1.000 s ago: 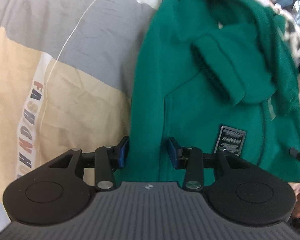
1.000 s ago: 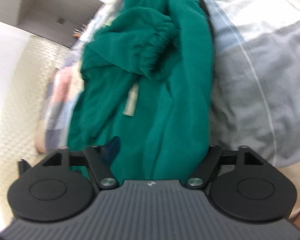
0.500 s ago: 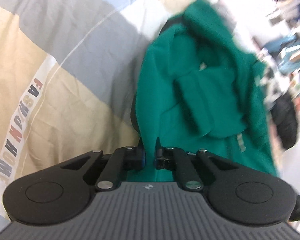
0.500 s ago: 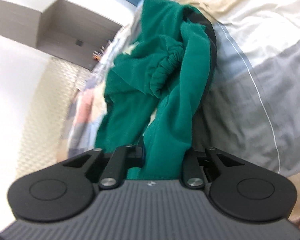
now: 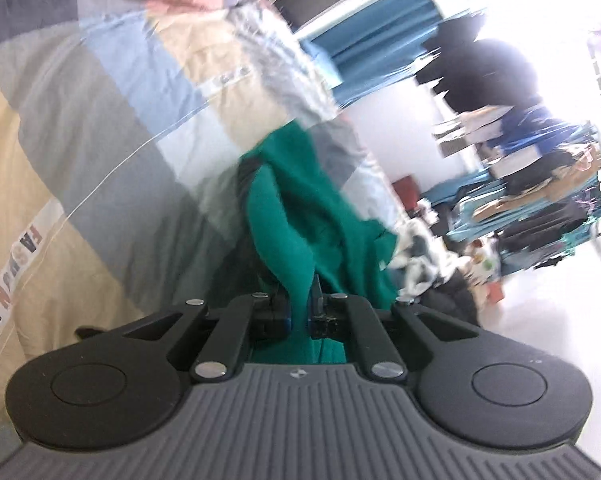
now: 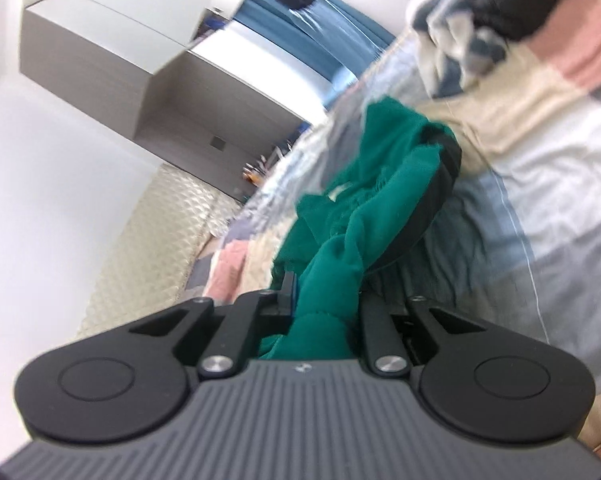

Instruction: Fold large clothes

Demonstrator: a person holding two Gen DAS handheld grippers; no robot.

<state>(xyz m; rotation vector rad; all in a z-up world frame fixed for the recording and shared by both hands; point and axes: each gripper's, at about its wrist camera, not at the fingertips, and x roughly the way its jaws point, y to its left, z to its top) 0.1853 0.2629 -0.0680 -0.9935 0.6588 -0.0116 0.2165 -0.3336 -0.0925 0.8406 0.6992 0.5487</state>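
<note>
A patchwork bedspread [image 5: 100, 128] in grey, cream and pale blue filled most of both views. Across it lay the green garment [image 5: 296, 216] — bunched, its near hem drawn up off the bed. The left gripper [image 5: 299, 312] was clamped on that hem. The right gripper [image 6: 324, 300] was closing — pads pressed on a thick green fold.
</note>
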